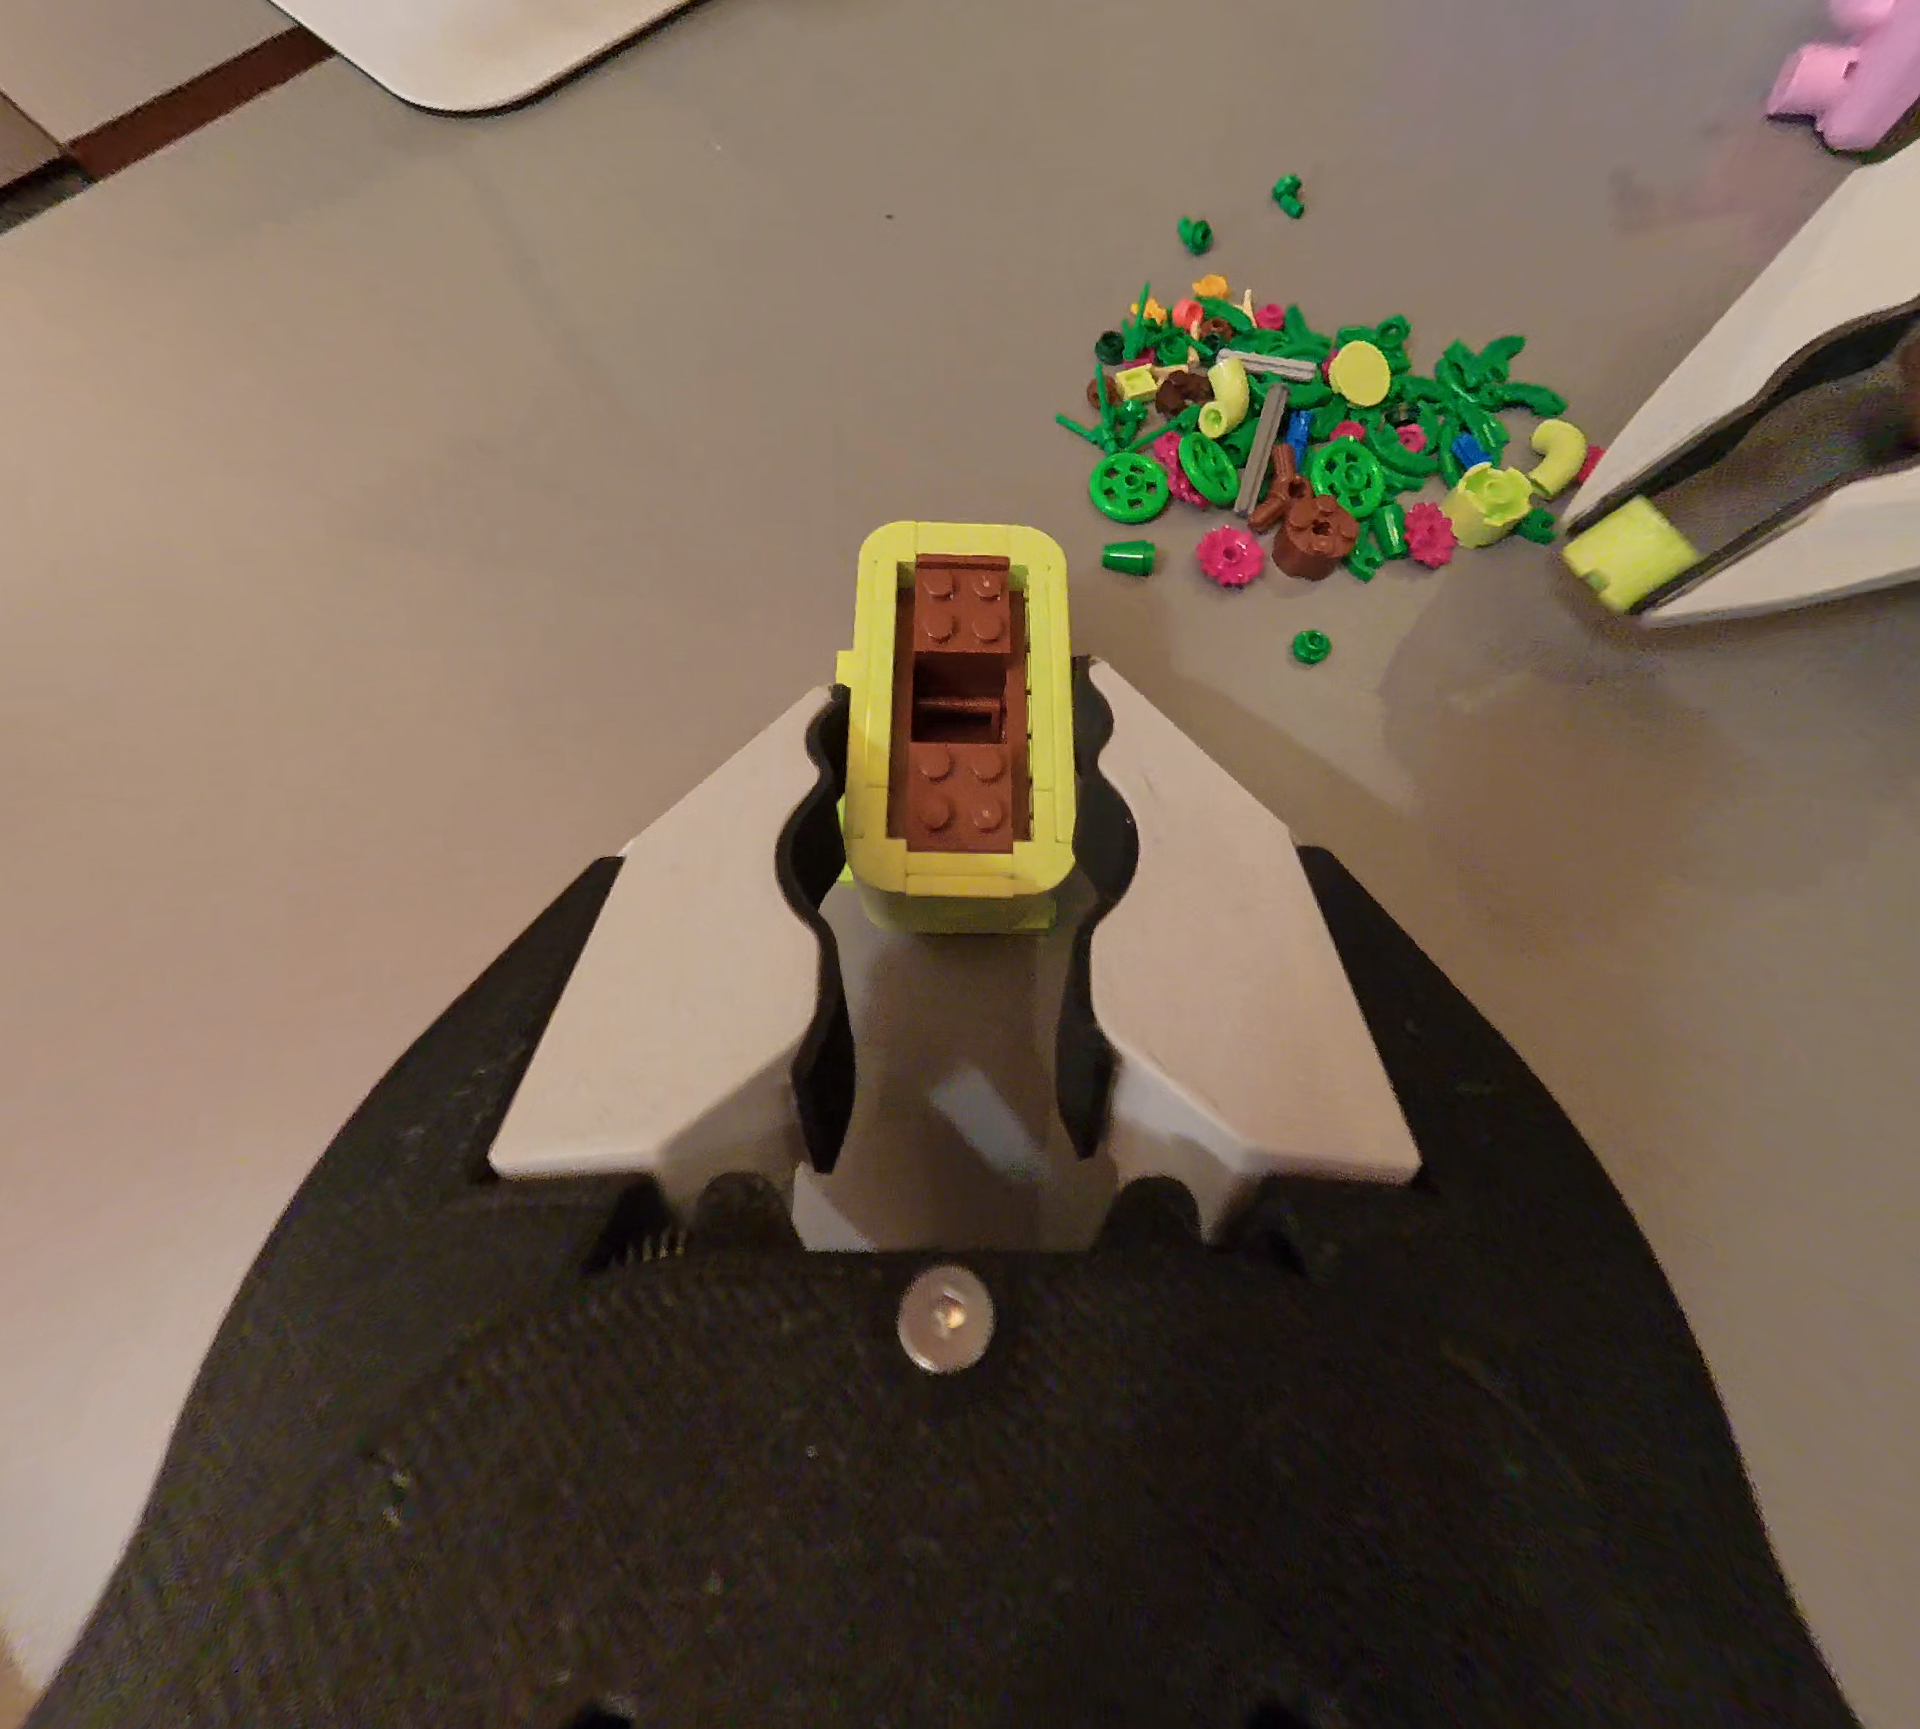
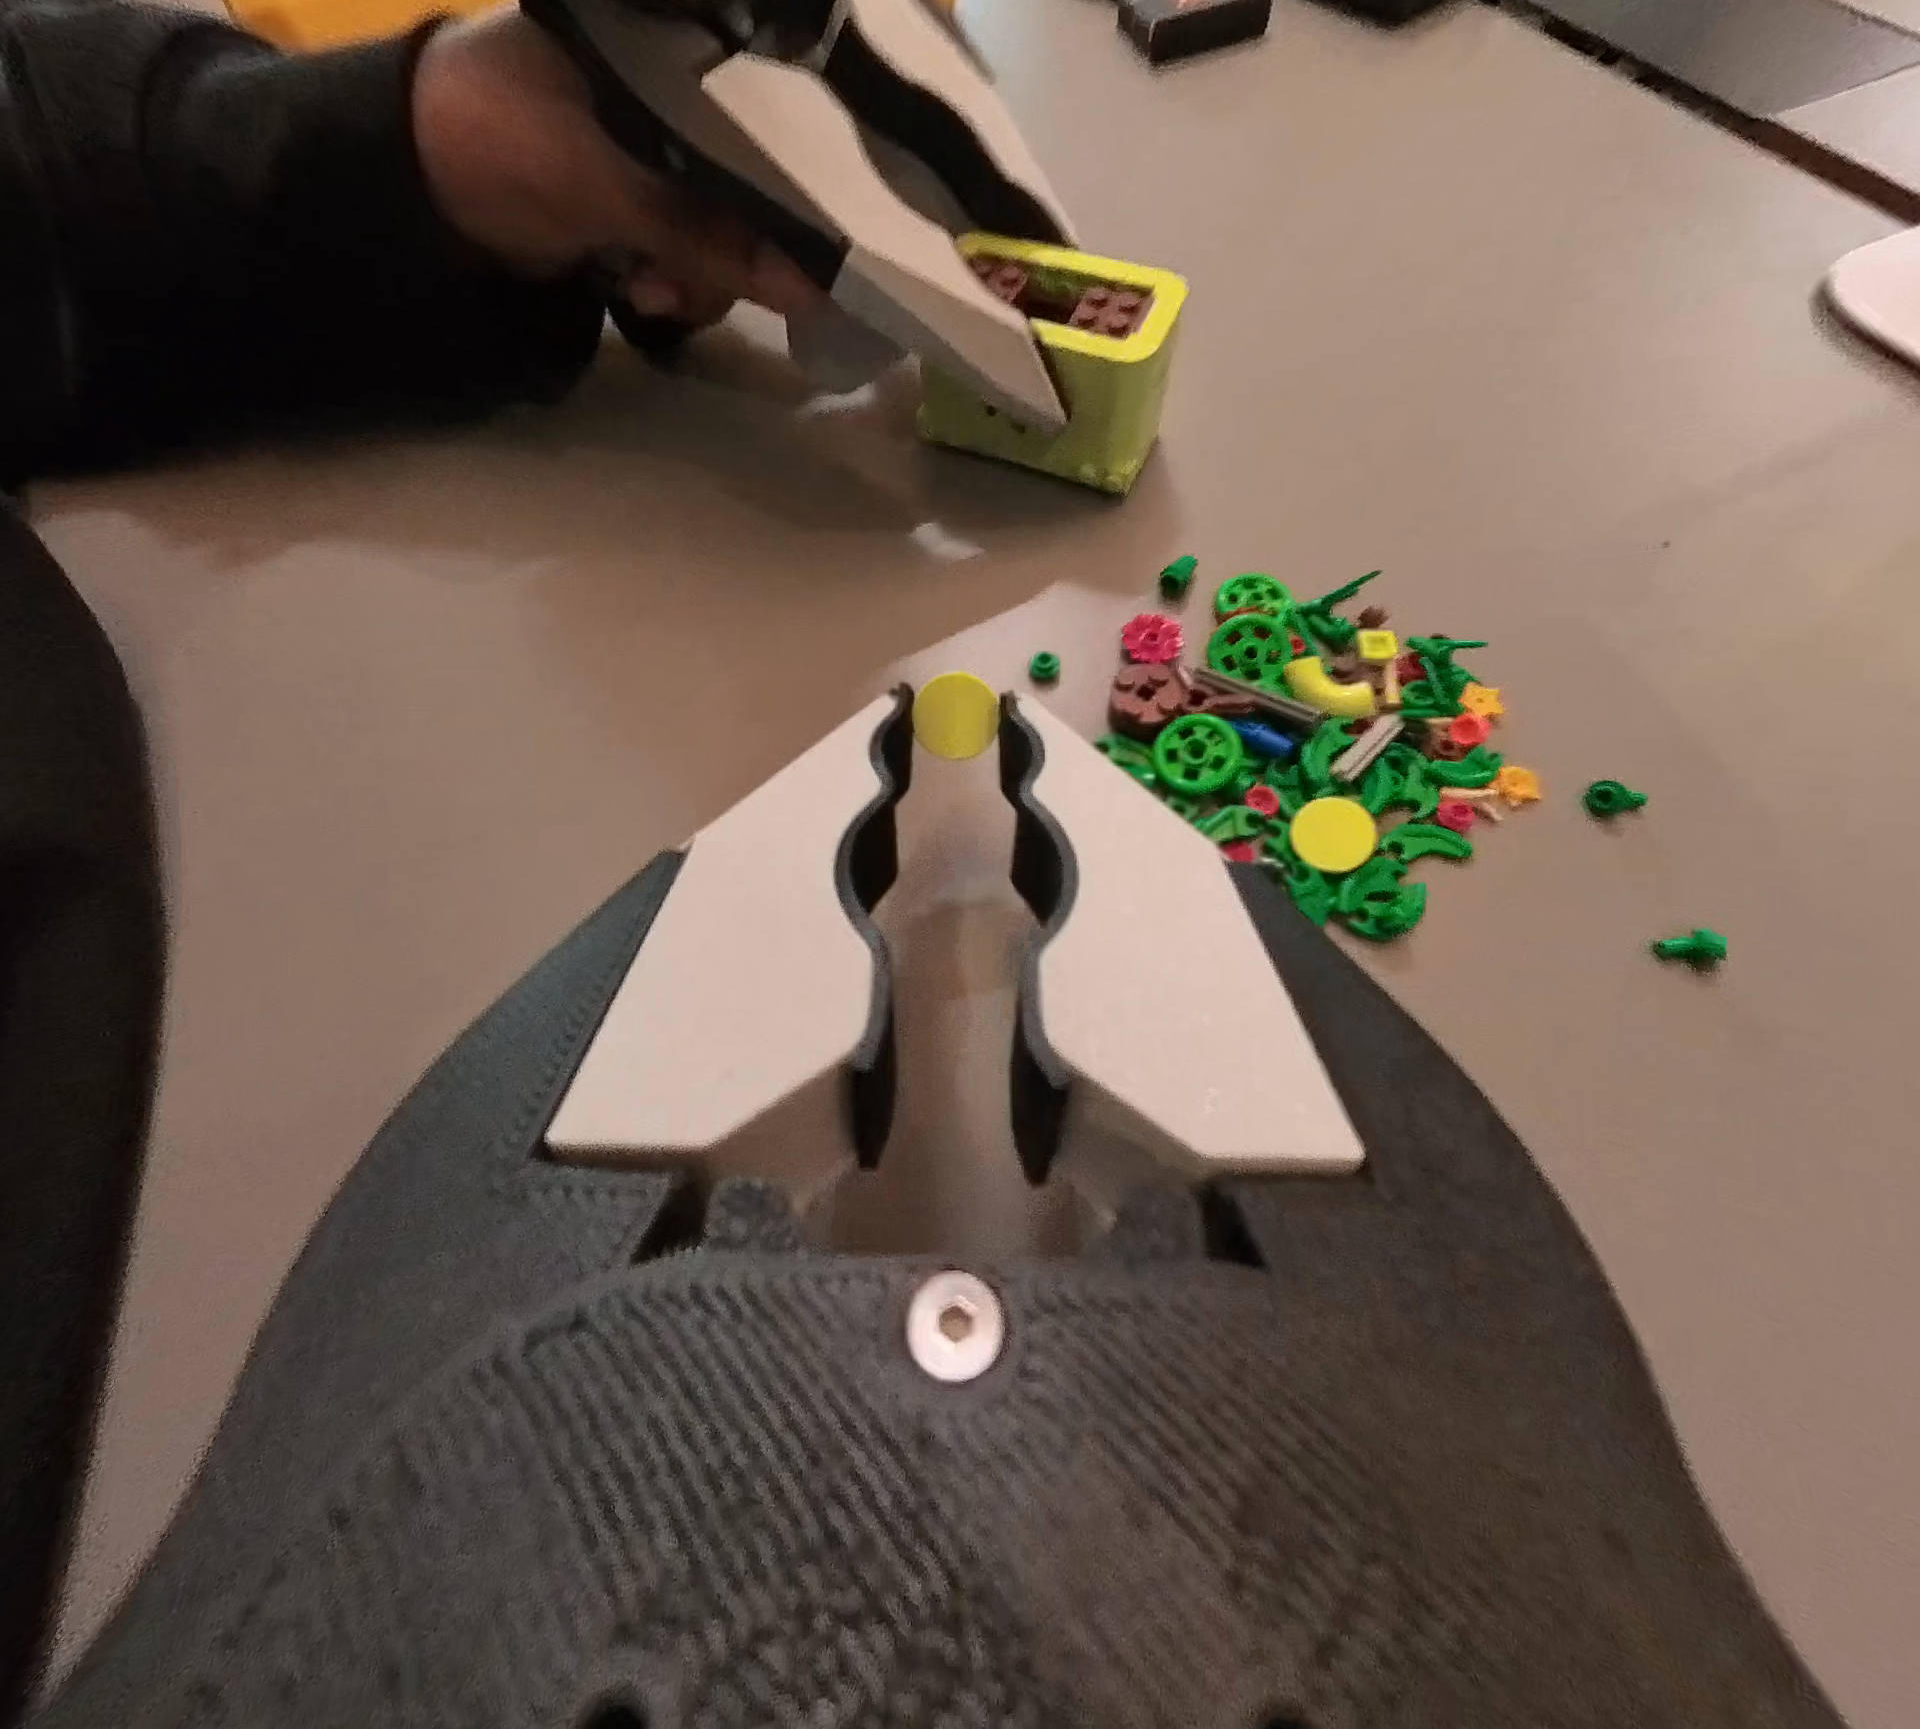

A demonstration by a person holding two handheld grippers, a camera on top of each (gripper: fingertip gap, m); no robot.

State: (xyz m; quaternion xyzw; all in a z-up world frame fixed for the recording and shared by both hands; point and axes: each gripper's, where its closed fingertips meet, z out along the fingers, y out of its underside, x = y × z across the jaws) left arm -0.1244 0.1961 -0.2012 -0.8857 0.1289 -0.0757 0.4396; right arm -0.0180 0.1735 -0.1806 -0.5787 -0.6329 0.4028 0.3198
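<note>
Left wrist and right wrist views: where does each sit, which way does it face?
Left wrist view: sits on the left gripper, looks forward and down at the grey table; its own fingers clamp the lime brick box. The right gripper shows at the right edge.
Right wrist view: sits on the right gripper, faces across the table toward the left gripper; own fingers pinch a yellow round tile. A hand and dark sleeve show.
Shared: the box, the pile of loose pieces, both grippers.
</note>
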